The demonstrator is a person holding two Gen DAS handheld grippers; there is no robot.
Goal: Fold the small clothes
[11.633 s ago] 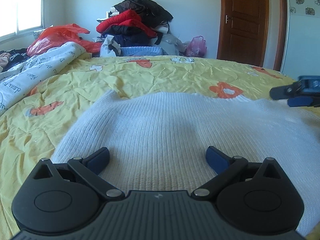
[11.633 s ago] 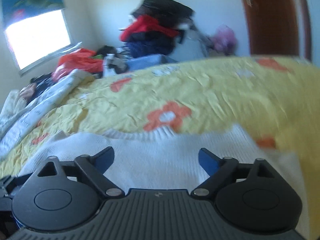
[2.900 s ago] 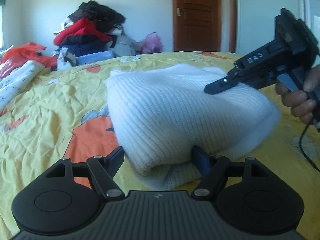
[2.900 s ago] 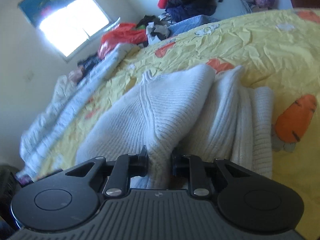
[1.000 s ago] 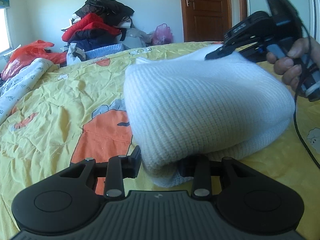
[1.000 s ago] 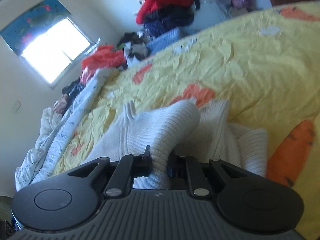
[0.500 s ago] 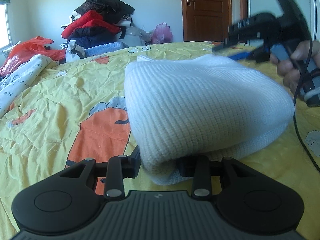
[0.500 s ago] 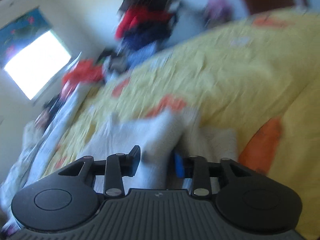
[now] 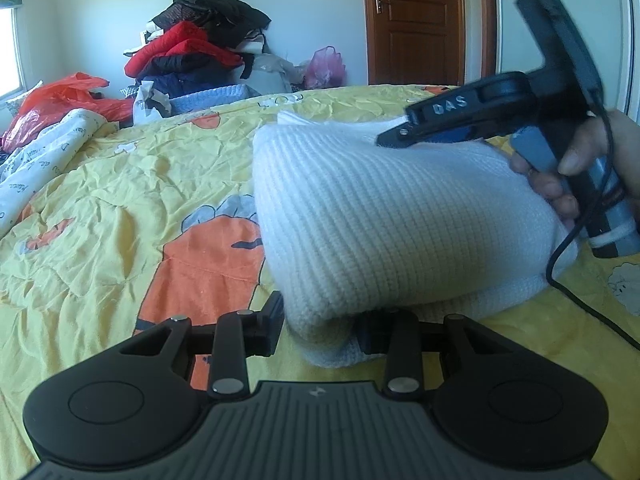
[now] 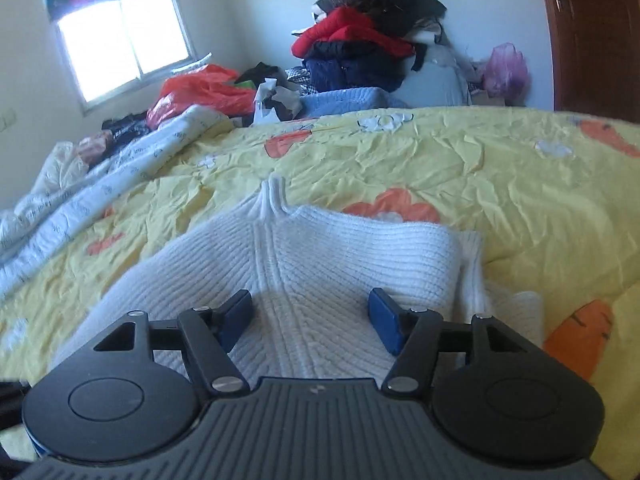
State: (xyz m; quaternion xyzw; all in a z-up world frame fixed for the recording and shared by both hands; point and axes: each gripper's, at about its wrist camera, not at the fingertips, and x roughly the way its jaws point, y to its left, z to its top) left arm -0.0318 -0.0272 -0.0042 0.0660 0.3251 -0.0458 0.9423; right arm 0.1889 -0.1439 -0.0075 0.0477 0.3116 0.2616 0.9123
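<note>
A white knitted sweater (image 9: 384,216) lies folded over in a thick bundle on the yellow bedspread (image 9: 120,208). My left gripper (image 9: 320,330) is shut on the near folded edge of that bundle. In the right wrist view the sweater (image 10: 328,264) lies flat below my right gripper (image 10: 310,316), whose jaws are opening; its blue pads (image 10: 384,318) stand apart above the knit and press on nothing. The left wrist view shows the right gripper (image 9: 394,138) over the sweater's far top, with a hand (image 9: 576,168) on its handle.
A heap of red, black and blue clothes (image 10: 360,48) is piled at the far wall, with an orange plastic bag (image 10: 200,88) and a white printed quilt (image 10: 100,188) at the left. A brown door (image 9: 412,20) stands behind the bed. A black cable (image 9: 576,296) trails over the bedspread.
My right gripper has opened and let go of the sweater fold it was pinching; the fold now lies flat. That gripper has rolled level and shifted. The left gripper has kept its grip, unmoved.
</note>
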